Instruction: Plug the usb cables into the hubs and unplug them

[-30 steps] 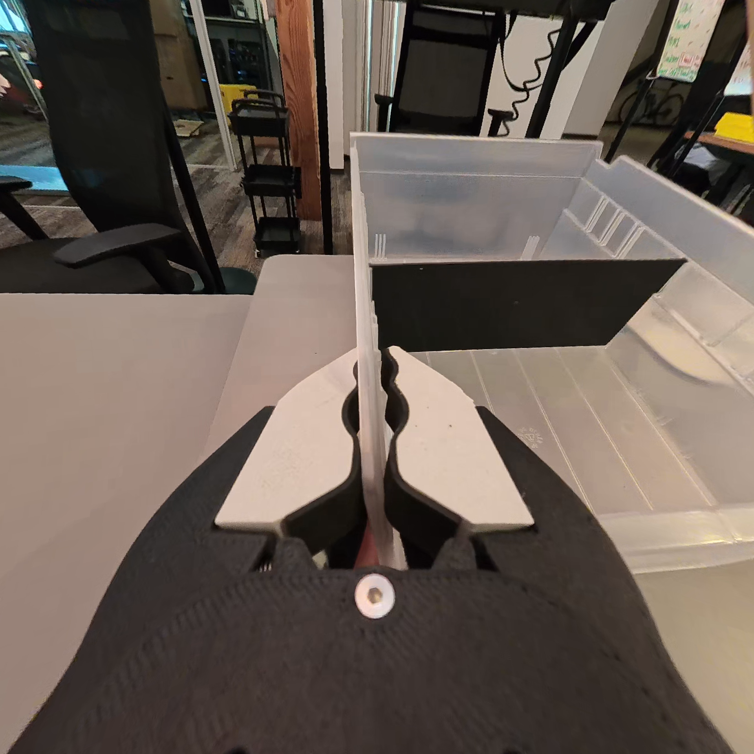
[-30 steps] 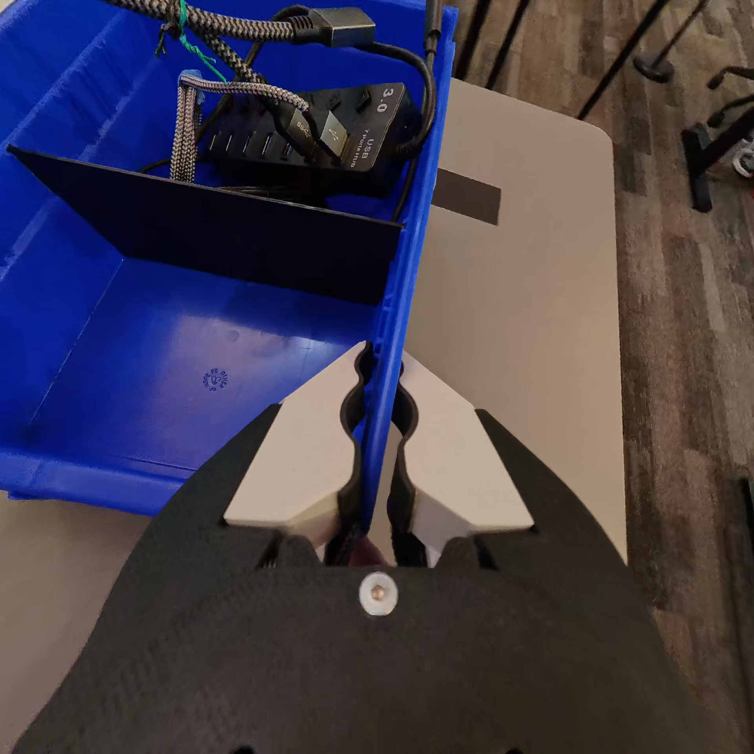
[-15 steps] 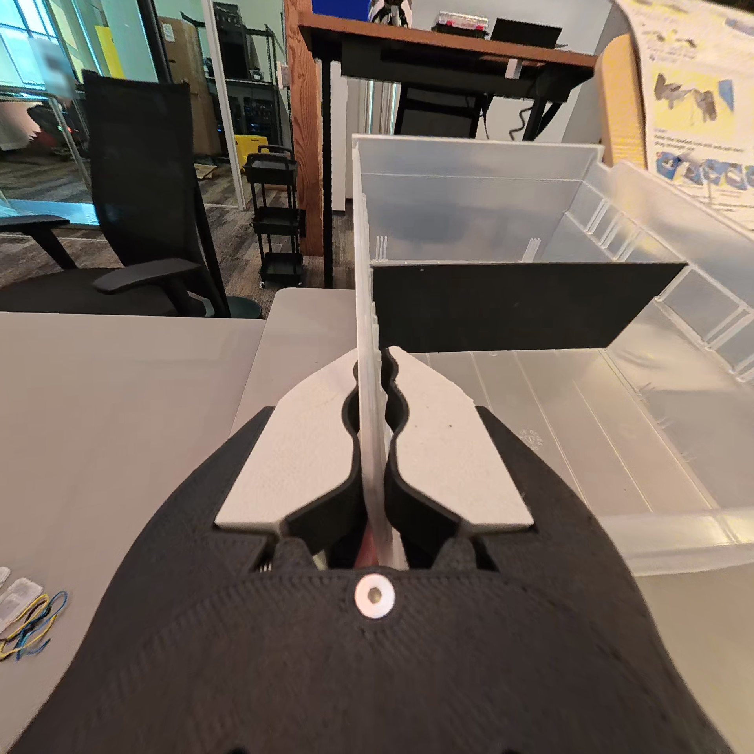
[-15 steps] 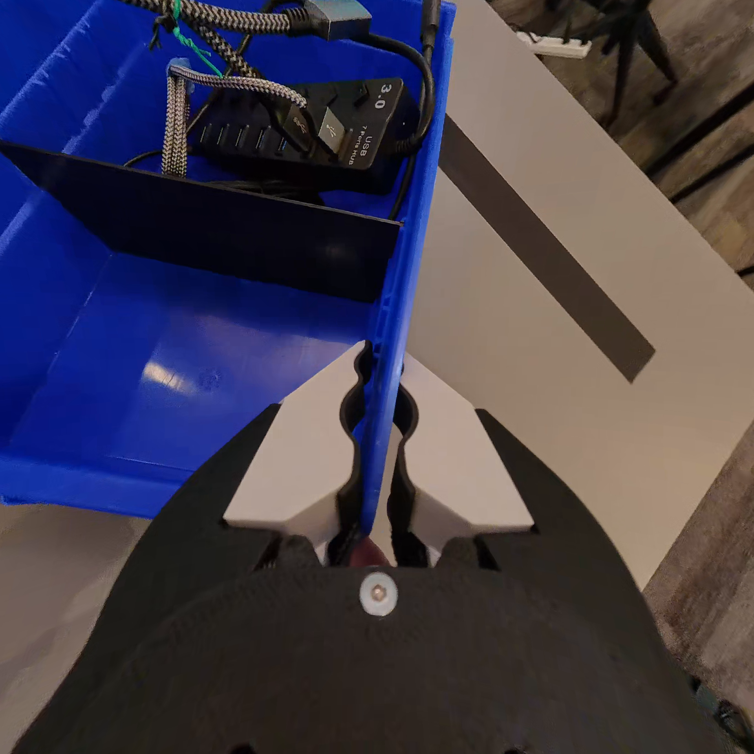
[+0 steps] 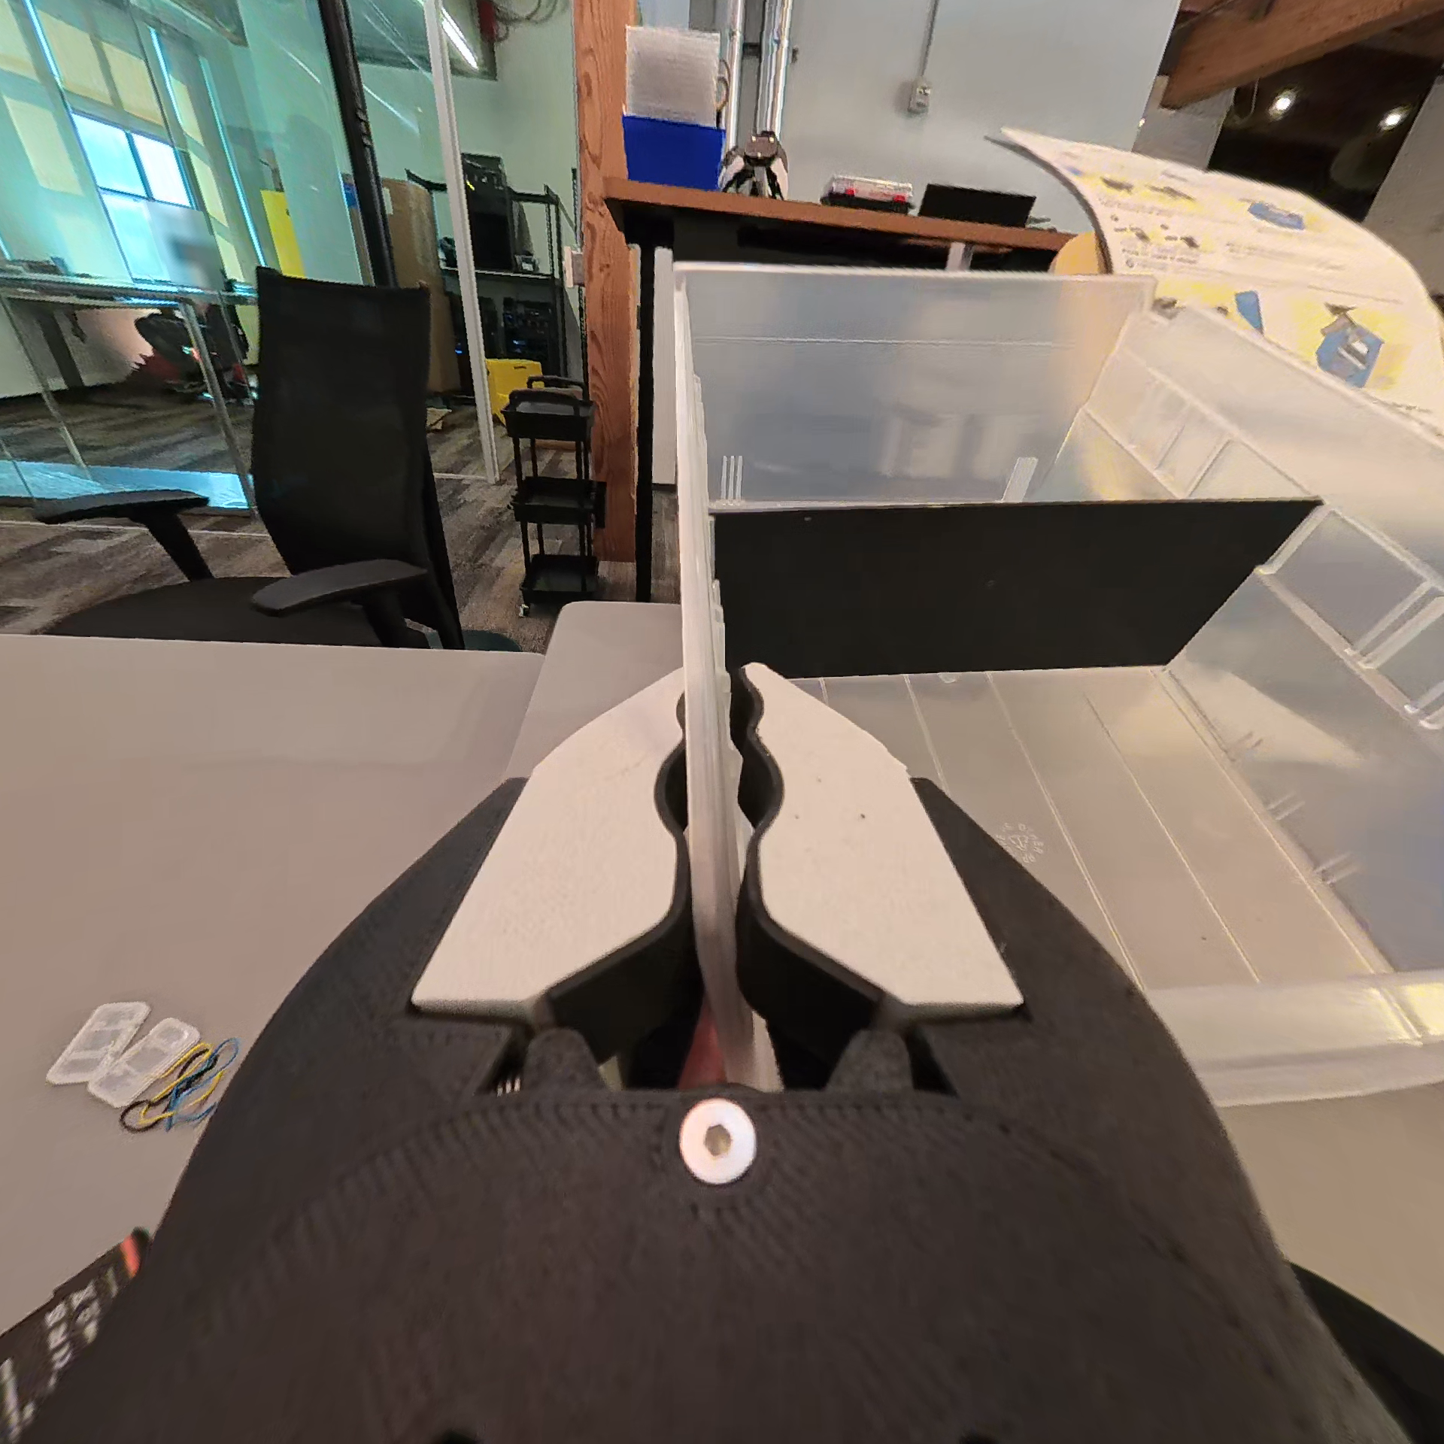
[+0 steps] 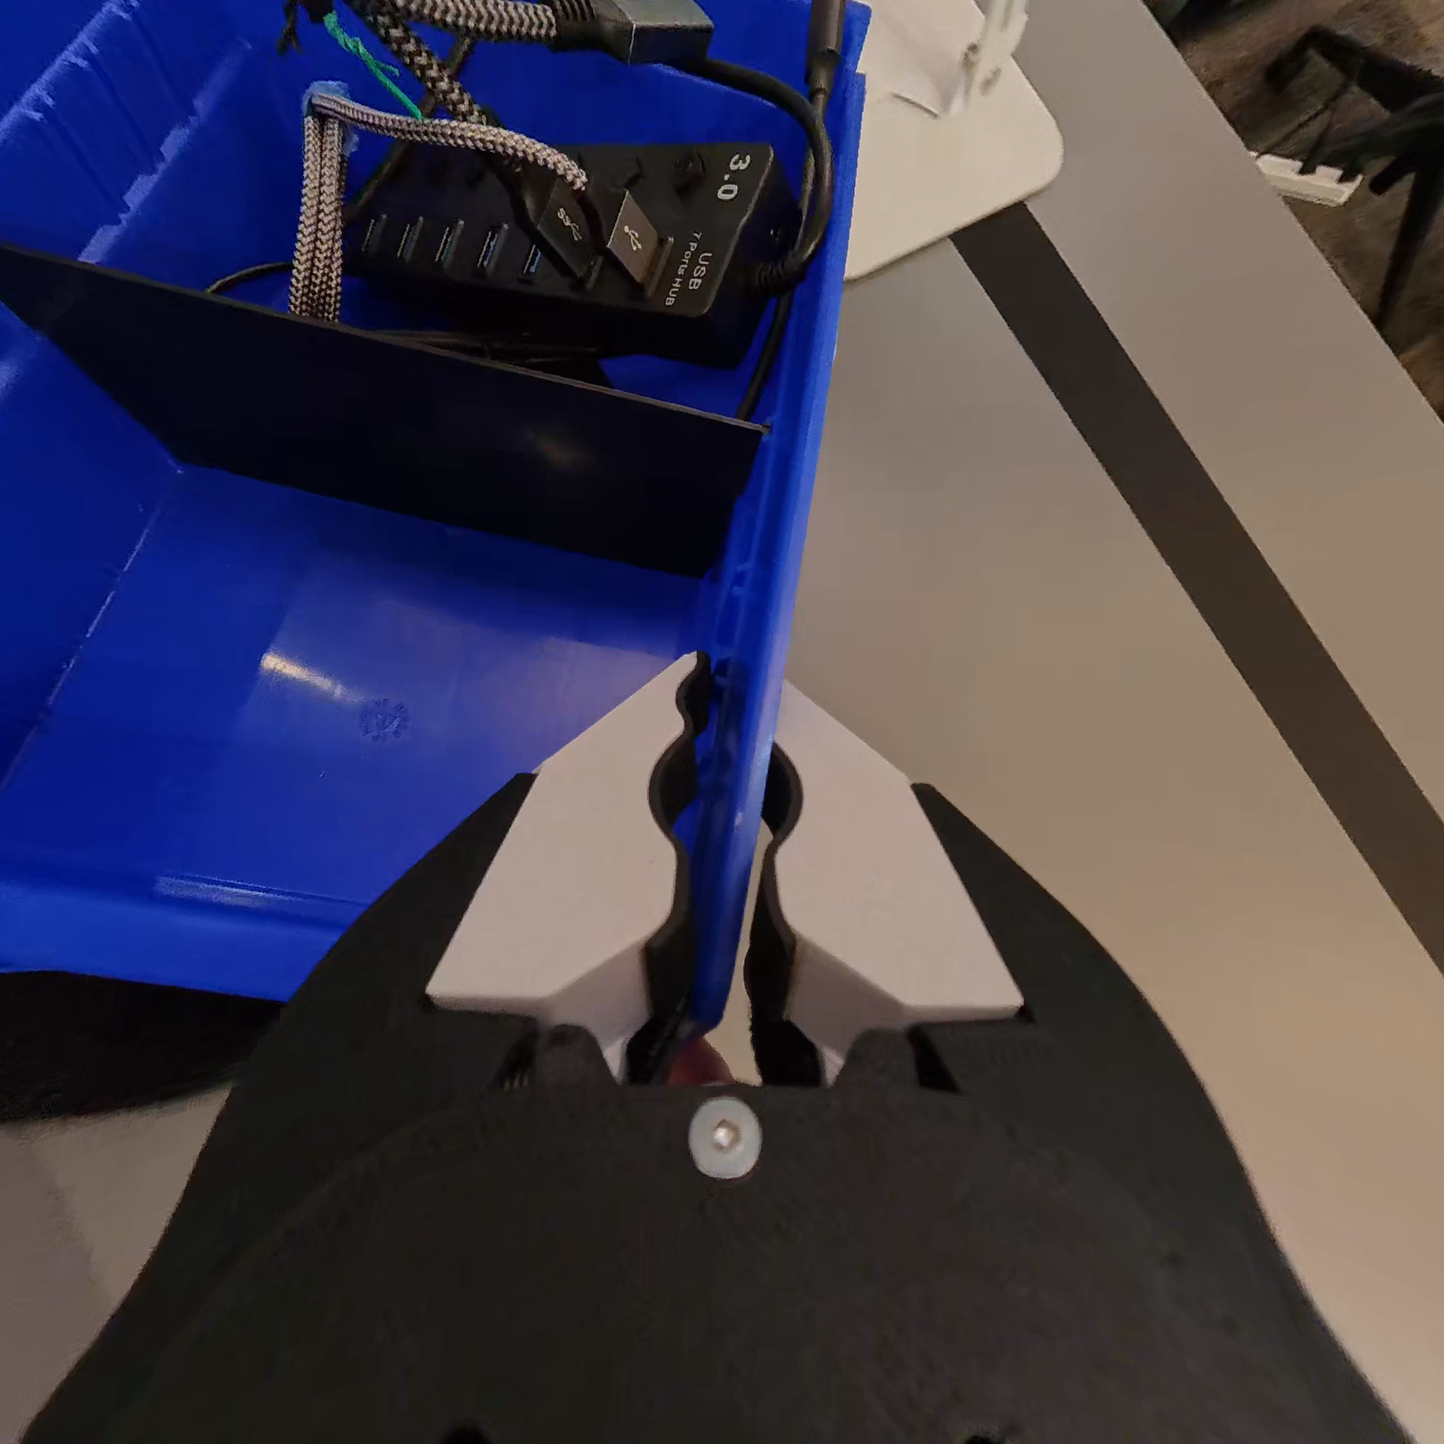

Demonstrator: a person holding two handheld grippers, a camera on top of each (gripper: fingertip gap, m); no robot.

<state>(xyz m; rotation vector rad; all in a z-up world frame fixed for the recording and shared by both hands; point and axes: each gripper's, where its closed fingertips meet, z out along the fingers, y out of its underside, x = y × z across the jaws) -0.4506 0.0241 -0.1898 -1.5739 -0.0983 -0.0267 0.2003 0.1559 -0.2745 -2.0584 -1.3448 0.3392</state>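
My left gripper [image 5: 715, 688] was clamped narrow on the side wall of a clear bin [image 5: 898, 367], the thin translucent edge running straight up between the two pale fingers [image 5: 578, 867]. That bin held nothing I could see; a black divider [image 5: 1000, 586] crossed it just beyond my fingertips. I judged I had it by the wall so as to carry or place it, not to work in it.

My right gripper [image 6: 730, 680] was likewise pinched shut on the right-hand wall of a blue bin [image 6: 234, 703], one finger inside the wall and one outside. The near compartment, on my side of that bin's dark divider [image 6: 406, 437], was bare.

The task's things all lay beyond that divider, in the far compartment. A black USB hub [image 6: 703, 234] sat tilted against the right wall, a row of ports along its near face. Two plugs [image 6: 602, 230] stood at the ports toward its right end, apparently seated, though I could not be sure. Grey-and-black braided cables [image 6: 437, 133] looped off from them to the left, one bundle folded and bound, with a green tie [image 6: 367, 58] near the top. A thinner black cord [image 6: 816, 164] curled along the wall beside the hub.

With both grippers taken up by bins, I judged no plugging was under way.
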